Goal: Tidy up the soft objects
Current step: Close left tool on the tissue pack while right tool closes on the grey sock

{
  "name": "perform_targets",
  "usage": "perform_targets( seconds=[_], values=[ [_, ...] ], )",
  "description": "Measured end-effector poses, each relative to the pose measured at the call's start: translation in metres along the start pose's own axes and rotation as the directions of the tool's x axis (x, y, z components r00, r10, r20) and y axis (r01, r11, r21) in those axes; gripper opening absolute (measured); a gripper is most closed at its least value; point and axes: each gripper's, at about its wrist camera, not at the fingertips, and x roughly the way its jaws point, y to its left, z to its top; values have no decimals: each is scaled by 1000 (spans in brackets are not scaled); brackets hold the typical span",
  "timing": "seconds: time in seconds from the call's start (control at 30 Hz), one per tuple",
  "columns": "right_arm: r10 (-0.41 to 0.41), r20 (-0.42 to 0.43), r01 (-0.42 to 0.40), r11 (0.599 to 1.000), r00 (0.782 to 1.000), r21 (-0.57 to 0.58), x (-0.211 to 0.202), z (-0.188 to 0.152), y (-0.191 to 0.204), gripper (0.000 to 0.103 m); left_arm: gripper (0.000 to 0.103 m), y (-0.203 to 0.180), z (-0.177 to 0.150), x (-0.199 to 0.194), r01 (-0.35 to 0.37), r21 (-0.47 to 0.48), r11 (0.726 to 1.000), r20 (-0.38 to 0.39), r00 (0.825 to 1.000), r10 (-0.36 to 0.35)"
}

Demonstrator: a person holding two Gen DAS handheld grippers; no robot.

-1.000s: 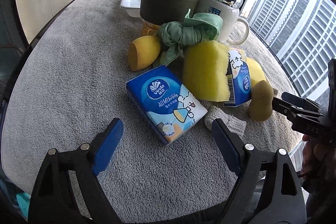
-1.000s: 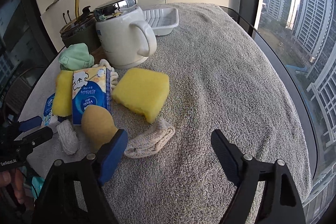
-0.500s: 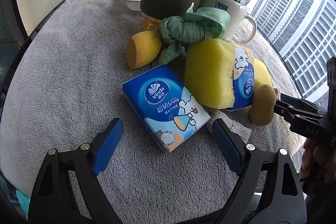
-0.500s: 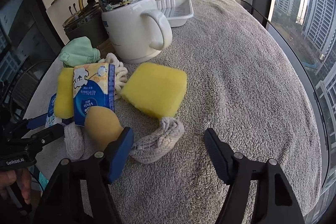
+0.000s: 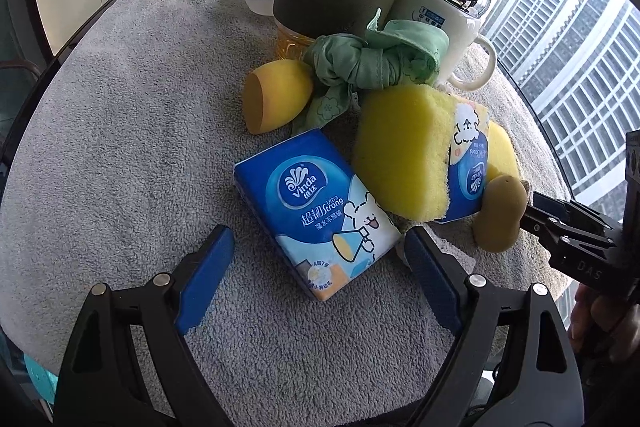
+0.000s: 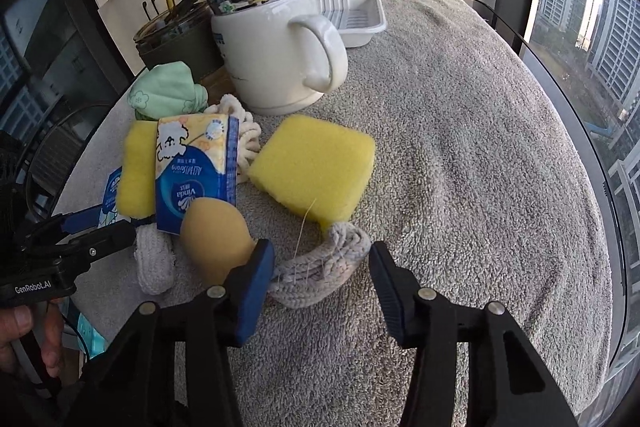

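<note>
Between the spread blue pads of the right gripper [image 6: 320,275] lies a coiled grey knitted cloth [image 6: 320,269], ropey in texture, its long axis running across from pad to pad, its left end touching the left pad and the right pad apart from it. A porous square yellow sponge [image 6: 314,171] sits just beyond it, and a smooth egg-shaped tan sponge [image 6: 214,239] beside the left finger, partly hidden. The left gripper [image 5: 318,267] hangs wide and empty, the near corner of a glossy blue tissue pack [image 5: 316,211] between its pads, long axis angled away to the left.
</note>
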Motion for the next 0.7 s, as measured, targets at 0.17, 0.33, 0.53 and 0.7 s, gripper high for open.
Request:
perform_targets(
  seconds=[0.17,0.33,0.53,0.7],
  values=[
    [1,7,-1,1000,1000,-17,-1,-2,1,53,88,-3,5,6,-48,5,999,1,999,48],
    [10,6,-10,999,1000,-36,-1,-2,1,53,87,-4,3,7,-80,25,996,-19,997,81],
    [23,10,-23,999,1000,-35,0,-3,-1,53,72,9,-1,-3,-64,-11,998,-43,997,63],
    [14,10,-14,999,1000,-33,1,-1,0,55,69,12,3,-2,-63,-25,998,-63,996,61]
  ],
)
